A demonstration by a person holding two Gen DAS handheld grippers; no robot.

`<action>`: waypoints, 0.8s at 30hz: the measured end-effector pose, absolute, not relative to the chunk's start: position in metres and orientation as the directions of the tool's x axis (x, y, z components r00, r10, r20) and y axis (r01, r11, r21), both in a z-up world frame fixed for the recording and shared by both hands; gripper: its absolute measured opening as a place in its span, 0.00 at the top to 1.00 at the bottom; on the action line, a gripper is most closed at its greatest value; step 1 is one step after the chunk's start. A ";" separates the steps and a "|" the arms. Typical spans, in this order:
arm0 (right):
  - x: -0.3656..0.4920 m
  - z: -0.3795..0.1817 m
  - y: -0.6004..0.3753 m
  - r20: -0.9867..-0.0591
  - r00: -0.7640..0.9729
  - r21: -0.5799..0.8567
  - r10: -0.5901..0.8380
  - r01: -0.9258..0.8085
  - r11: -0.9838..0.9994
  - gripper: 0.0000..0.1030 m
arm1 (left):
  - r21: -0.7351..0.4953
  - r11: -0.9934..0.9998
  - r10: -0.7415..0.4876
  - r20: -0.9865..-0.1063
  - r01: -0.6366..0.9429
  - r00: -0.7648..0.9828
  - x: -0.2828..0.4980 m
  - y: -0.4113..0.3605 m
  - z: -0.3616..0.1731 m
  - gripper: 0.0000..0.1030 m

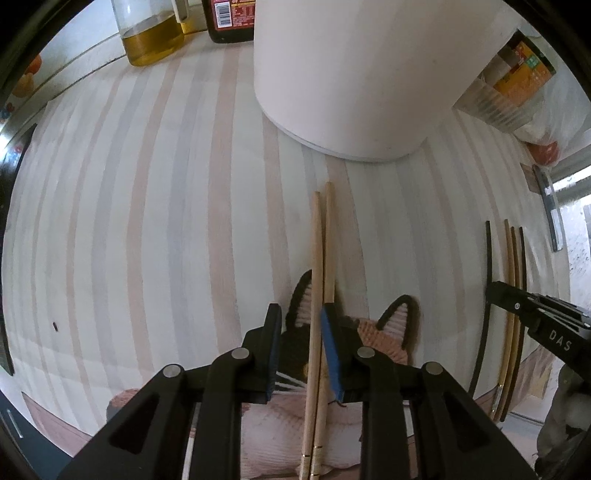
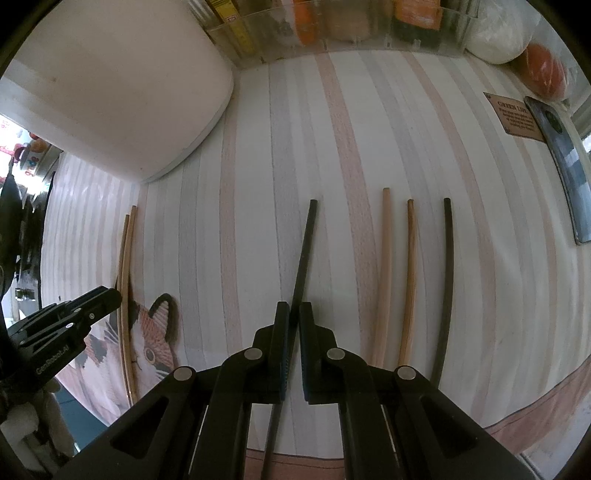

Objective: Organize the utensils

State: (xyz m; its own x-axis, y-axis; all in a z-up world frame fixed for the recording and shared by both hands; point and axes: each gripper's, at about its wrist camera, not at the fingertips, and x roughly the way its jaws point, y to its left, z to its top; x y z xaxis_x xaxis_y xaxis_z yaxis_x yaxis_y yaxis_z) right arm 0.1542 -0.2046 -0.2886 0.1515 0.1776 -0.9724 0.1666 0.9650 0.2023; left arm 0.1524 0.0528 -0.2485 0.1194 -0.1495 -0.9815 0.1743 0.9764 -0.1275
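Chopsticks lie across a striped tablecloth [image 2: 258, 166] in both wrist views. In the left wrist view, the left gripper [image 1: 301, 328] fills the lower centre, its jaws standing narrowly apart around a pair of pale wooden chopsticks [image 1: 320, 295]; the right blue pad [image 1: 330, 350] lies against one stick, while the left pad shows a gap, so the pair is not clamped. The pair runs up the frame over a cat-shaped mat [image 1: 391, 332] toward a large white container [image 1: 351, 74] at the upper centre. At the upper left stand an oil bottle [image 1: 151, 33] and a dark sauce bottle [image 1: 231, 22].

In the right wrist view, the right gripper [image 2: 294, 317] sits at the lower centre, jaws pinched on a black chopstick [image 2: 306, 251] that slants up and right. To its right lie two light wooden chopsticks [image 2: 384, 266], then another black chopstick [image 2: 445, 277], apart from each other. A clear organiser [image 2: 351, 48] lines the top edge.
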 end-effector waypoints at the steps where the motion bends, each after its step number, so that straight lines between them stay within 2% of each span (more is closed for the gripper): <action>1: 0.155 -0.289 -0.204 -0.973 0.151 0.201 0.177 0.165 0.966 0.95 | -0.123 0.976 -0.146 -0.982 0.179 0.119 0.153 0.052 -0.249 0.79; 10: 0.153 -0.289 -0.207 -0.973 0.150 0.200 0.176 0.163 0.966 0.95 | -0.050 0.972 -0.082 -0.988 0.230 0.128 0.147 0.035 -0.254 0.79; 13: 0.152 -0.289 -0.207 -0.974 0.148 0.194 0.171 0.158 0.968 0.95 | -0.036 0.975 -0.069 -0.987 0.220 0.145 0.146 0.034 -0.254 0.85; 14: 0.153 -0.289 -0.206 -0.975 0.148 0.191 0.168 0.155 0.969 0.95 | -0.028 0.976 -0.061 -0.987 0.215 0.150 0.143 0.032 -0.253 0.92; 15: 0.152 -0.289 -0.205 -0.976 0.147 0.182 0.160 0.147 0.972 0.95 | -0.014 0.979 -0.047 -0.986 0.201 0.159 0.143 0.034 -0.253 0.94; 24: 0.155 -0.289 -0.182 -0.981 0.116 0.159 0.153 0.039 0.987 0.95 | 0.006 0.993 -0.013 -0.987 0.118 0.158 0.145 0.058 -0.256 0.95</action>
State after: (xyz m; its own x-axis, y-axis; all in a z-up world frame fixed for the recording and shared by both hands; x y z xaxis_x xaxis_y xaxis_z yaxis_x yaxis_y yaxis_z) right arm 0.1550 -0.1817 -0.2891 0.1158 0.1534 -0.9814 0.0387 0.9866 0.1587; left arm 0.1448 0.0580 -0.2557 0.1582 -0.0133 -0.9873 0.1185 0.9929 0.0056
